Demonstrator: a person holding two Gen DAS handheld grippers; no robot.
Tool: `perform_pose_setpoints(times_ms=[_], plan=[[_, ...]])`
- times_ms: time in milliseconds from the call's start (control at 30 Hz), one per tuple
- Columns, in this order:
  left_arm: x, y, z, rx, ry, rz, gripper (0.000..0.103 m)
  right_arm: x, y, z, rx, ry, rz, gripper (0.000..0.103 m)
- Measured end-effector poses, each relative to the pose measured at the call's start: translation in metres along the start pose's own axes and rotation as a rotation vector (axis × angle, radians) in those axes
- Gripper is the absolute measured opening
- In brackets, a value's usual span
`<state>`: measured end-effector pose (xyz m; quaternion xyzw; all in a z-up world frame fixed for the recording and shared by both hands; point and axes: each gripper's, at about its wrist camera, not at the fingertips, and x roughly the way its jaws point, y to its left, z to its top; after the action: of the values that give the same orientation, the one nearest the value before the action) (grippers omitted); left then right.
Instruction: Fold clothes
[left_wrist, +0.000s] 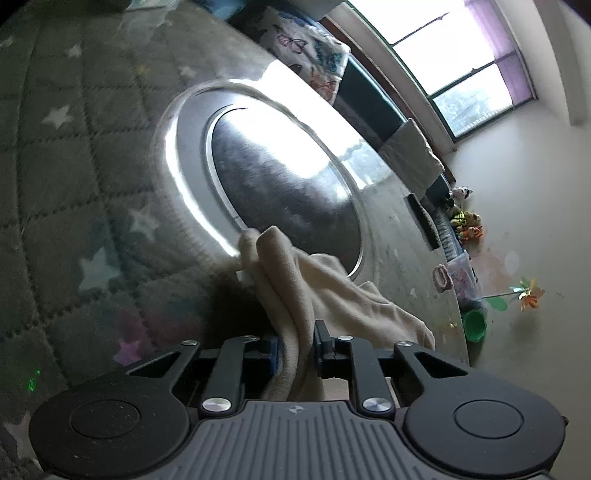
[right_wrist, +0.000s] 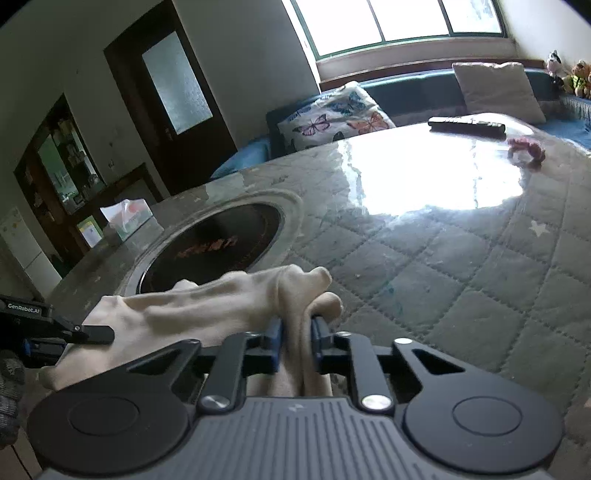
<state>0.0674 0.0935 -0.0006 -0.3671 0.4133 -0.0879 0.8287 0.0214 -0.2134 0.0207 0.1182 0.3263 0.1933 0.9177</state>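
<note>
A cream-coloured cloth is held between both grippers above a quilted, glass-topped table. My left gripper is shut on one bunched end of the cloth. My right gripper is shut on the other bunched end. In the right wrist view the cloth stretches left to the left gripper, which shows at the left edge. The cloth hangs near the table's round dark inset.
A remote control, a pink scrunchie and a tissue box lie on the table. A bench with a butterfly pillow and a white pillow runs under the window. Soft toys and a green cup stand beyond.
</note>
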Motion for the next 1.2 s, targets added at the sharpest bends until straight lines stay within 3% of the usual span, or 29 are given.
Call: perform_pose_setpoints(times_ms=[267,600,967,1200], plan=[[0.009,-0.049,0.006,0.099,0.003,-0.028,0.016,-0.031,-0.006,0.015,-0.003,-0.079,-0.014,0.011],[0.062,-0.131,0.011,0.222,0.054,-0.067,0.016,-0.068,-0.054,0.055,-0.018,-0.159,-0.134,0.011],[0.126,-0.206,0.019,0.329,0.109,-0.063,0.016,-0.079,-0.108,0.091,0.006,-0.213,-0.233,0.011],[0.158,-0.234,0.021,0.378,0.123,-0.053,0.016,-0.079,-0.135,0.101,0.026,-0.217,-0.282,0.011]])
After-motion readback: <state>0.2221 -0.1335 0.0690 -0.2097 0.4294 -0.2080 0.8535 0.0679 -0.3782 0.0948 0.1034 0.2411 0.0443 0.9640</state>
